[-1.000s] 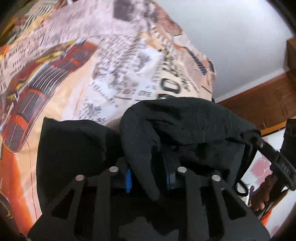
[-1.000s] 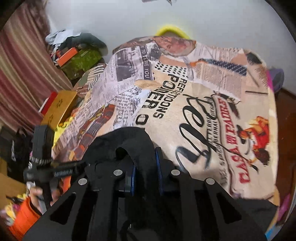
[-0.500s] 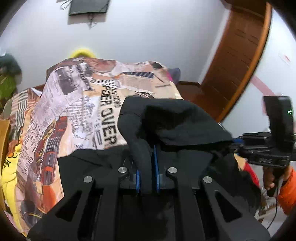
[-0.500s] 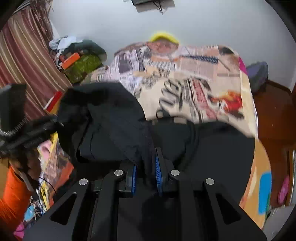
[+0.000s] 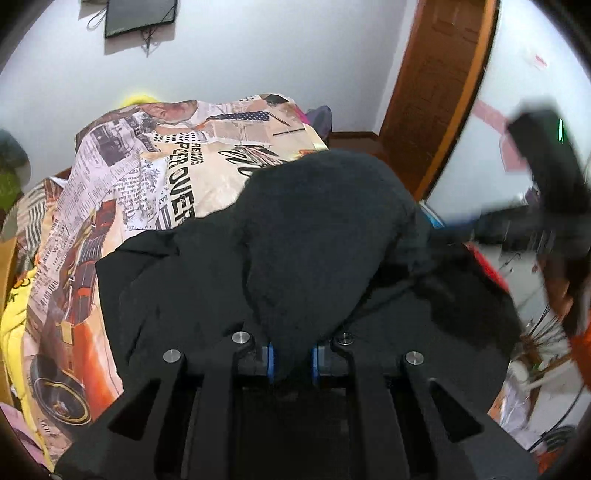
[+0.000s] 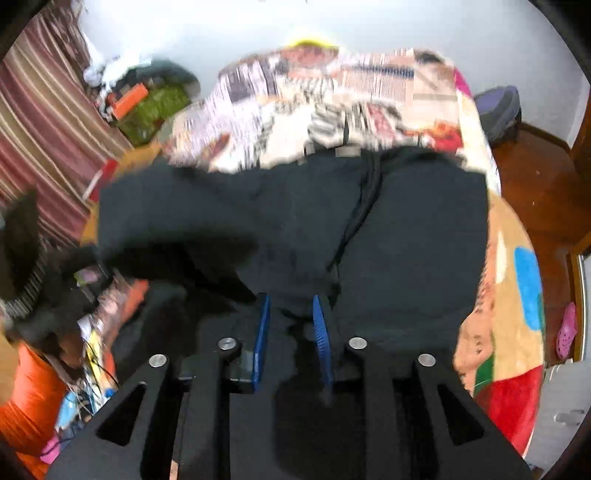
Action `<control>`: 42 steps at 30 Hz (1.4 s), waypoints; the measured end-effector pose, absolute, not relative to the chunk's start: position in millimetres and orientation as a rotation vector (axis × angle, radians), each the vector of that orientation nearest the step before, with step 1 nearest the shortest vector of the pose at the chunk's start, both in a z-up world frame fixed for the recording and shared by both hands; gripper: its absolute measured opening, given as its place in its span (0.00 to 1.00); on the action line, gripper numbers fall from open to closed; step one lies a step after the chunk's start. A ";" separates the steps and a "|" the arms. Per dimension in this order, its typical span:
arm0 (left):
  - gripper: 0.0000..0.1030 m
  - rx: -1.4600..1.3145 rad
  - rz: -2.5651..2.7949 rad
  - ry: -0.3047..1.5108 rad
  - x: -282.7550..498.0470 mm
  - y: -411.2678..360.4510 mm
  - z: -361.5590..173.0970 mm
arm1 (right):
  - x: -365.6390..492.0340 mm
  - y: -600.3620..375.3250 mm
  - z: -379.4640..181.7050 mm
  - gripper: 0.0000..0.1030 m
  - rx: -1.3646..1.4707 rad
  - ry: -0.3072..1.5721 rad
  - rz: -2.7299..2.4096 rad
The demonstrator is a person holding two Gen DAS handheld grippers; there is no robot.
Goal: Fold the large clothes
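A large black garment [image 5: 325, 229] lies over the near end of a bed with a newspaper-print blanket [image 5: 177, 177]. My left gripper [image 5: 291, 360] is shut on a raised fold of it, and the cloth bulges up in front of the blue pads. In the right wrist view the garment [image 6: 406, 229] spreads flat across the blanket [image 6: 332, 92]. My right gripper [image 6: 290, 321] is opening, its blue pads standing apart with loose black cloth between them. The other gripper [image 5: 546, 173] shows as a blur at the right of the left wrist view.
A wooden door [image 5: 436, 92] stands right of the bed and a dark screen [image 5: 140, 14] hangs on the wall. A striped curtain [image 6: 44, 122] and a clutter pile [image 6: 147, 99] flank the bed's left. A purple bag [image 6: 498, 107] and a pink shoe [image 6: 567, 332] lie on the floor.
Both grippers pulled back toward the bed's near end, dragging the black garment with them so it now covers more of the blanket. The right gripper's pads have spread apart; the left stayed closed.
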State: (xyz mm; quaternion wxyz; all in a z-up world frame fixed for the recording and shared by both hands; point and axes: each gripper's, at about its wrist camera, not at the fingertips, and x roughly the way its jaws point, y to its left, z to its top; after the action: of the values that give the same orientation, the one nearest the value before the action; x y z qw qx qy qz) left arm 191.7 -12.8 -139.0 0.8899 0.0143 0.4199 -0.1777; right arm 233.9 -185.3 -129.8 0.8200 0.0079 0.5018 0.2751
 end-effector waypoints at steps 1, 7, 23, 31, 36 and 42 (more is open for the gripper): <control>0.10 0.049 -0.366 0.873 186.7 -15.8 -141.1 | 234.6 -185.7 -120.2 0.32 0.018 1.042 0.580; 0.34 0.081 -0.352 0.925 171.4 -17.1 -145.6 | 244.0 -164.1 -84.0 0.51 0.057 0.923 0.582; 0.63 -0.013 -0.196 0.741 177.3 38.2 -64.9 | 232.4 -126.2 -140.0 0.62 0.063 1.055 0.669; 0.63 0.010 -0.204 0.948 199.6 8.0 -155.0 | 206.4 -137.4 -156.5 0.66 0.023 1.062 0.651; 0.68 -0.041 -0.222 1.025 188.7 -2.2 -202.7 | 186.0 -128.7 -170.6 0.66 -0.137 1.015 0.602; 0.68 -0.139 -0.214 1.061 189.6 11.3 -206.3 | 180.6 -130.8 -164.2 0.66 -0.179 0.991 0.586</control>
State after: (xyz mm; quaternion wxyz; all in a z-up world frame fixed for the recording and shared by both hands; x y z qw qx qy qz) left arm 189.6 11.3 -206.3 0.8548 -0.0660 0.5047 -0.1018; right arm 180.6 -130.8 -164.2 0.8351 -0.0843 0.4679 0.2766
